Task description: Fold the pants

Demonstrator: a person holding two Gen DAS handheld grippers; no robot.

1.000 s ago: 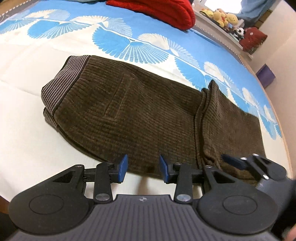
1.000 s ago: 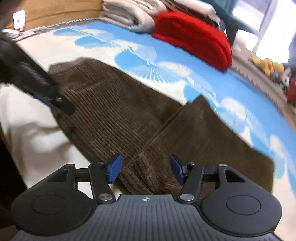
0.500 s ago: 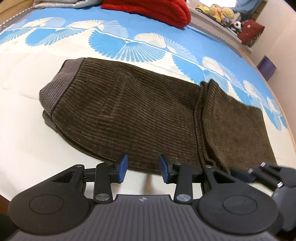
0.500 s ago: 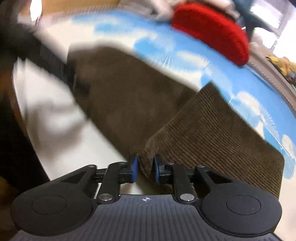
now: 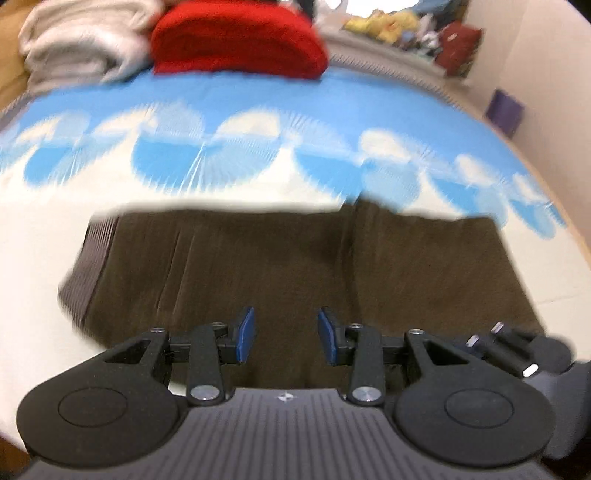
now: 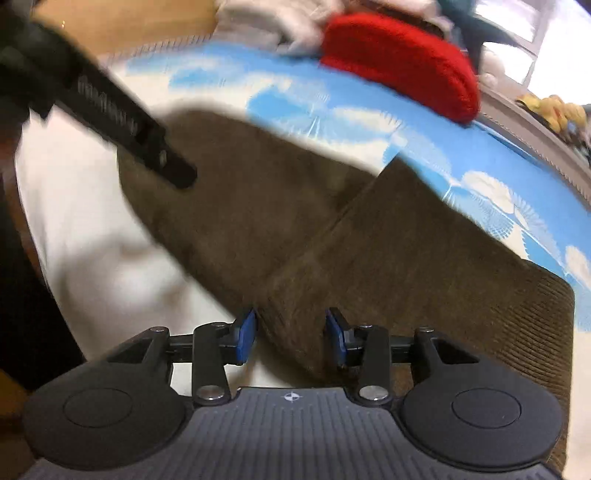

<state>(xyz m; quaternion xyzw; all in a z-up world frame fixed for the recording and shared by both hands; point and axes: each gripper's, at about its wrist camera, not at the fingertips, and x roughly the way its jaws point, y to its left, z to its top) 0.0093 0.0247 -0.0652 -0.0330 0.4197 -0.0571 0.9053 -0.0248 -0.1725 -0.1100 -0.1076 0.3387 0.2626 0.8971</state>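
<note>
On the bed, going left to right in my left wrist view: a heap of pale folded linens (image 5: 85, 44) at the far left edge, a red knitted bundle (image 5: 236, 40) just beside it, then yellow plush toys (image 5: 384, 26) and a dark red bag (image 5: 460, 50) on the ledge beyond, and a purple box (image 5: 504, 110) low against the wall. All of these sit well apart from the work. The bedspread (image 5: 258, 122) is blue with white fan shapes, cream nearer me.

The brown corduroy pants (image 5: 295, 266) lie flat across the cream part, ribbed waistband to the left, a folded layer making a ridge right of centre. Nothing lies on them.

My left gripper (image 5: 286, 334) hangs over the near edge of the pants, blue pads parted to a middling gap, nothing pinched between them. My right gripper (image 5: 517, 350) shows at the lower right corner of that view, at the pants' near right corner.

In the right wrist view, the left gripper's black arm (image 6: 110, 110) crosses the upper left, over the pants' (image 6: 369, 240) far end. The right gripper (image 6: 290, 334) has just been opening; the folded corner of corduroy sits between its pads, the left pad clear of the cloth, the right one I cannot tell.

Both views are motion-blurred. No readable writing or brand; only a small round emblem on each gripper body.
</note>
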